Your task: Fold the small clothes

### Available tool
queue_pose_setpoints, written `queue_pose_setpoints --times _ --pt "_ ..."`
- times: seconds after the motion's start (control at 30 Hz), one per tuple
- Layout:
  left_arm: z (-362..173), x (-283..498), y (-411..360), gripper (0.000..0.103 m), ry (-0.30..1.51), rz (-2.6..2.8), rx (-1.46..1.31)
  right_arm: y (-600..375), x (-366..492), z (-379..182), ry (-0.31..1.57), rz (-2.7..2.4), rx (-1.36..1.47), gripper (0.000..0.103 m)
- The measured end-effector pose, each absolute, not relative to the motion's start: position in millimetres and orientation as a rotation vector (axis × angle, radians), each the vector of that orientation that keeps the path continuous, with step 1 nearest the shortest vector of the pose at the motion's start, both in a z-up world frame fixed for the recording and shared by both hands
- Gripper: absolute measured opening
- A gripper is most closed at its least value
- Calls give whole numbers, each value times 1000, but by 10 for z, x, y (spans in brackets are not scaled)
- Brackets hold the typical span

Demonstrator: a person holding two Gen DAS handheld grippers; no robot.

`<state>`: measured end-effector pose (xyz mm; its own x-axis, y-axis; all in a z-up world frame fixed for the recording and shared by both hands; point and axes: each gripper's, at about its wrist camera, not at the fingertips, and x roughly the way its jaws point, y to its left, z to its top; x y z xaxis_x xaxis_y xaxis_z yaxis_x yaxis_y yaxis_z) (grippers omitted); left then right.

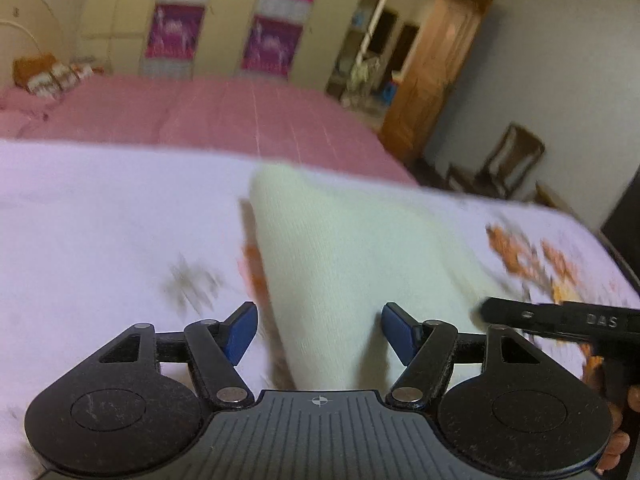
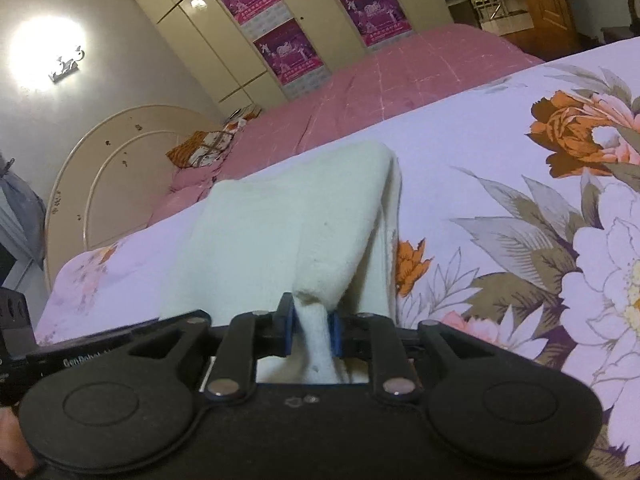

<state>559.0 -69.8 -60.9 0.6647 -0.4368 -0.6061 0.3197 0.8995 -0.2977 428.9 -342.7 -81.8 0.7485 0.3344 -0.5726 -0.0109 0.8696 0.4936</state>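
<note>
The right gripper (image 2: 314,330) is pinched tight on a bunched corner of a pale cream knit garment (image 2: 280,232), its blue pads (image 2: 289,334) pressed into the cloth from both sides so that a narrow tongue of fabric stands between them. From that pinch the garment rises in a tented fold and then runs away across the floral bedsheet (image 2: 500,208), where the rest of it lies flat, one edge doubled over along the right side. The left gripper (image 1: 318,330) hangs with its fingers spread wide apart, the blue pads (image 1: 240,332) well clear of each other, and the same cream garment (image 1: 340,264) fills the gap ahead of them (whether the pads touch the cloth cannot be told, since that view is smeared with motion blur). At the lower right of the left wrist view the black body of the other tool (image 1: 560,320) shows just beside the garment. Beyond the sheet lies a pink quilt (image 2: 380,80), with a patterned orange and white pillow (image 2: 204,148) near a cream rounded headboard (image 2: 120,176). Behind stand cream wardrobe doors bearing magenta posters (image 2: 288,52), and a wooden door (image 1: 436,76) shows at the far right.
</note>
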Motion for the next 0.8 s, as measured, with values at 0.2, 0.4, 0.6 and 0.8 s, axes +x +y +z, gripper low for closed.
queue_pose_setpoints --times 0.2,0.4,0.6,0.8 --pt "-706 5766 -545 69 751 -389 -216 -3522 4506 -813 721 202 536 32" --pt "-759 5769 -657 69 774 -423 -238 -3452 4491 -735 695 189 369 7" --pt "-852 5748 -842 69 807 -419 -210 -3481 4595 -832 746 163 369 7" --pt "-643 5426 -653 69 753 -444 -234 -3541 4293 -710 716 169 457 24"
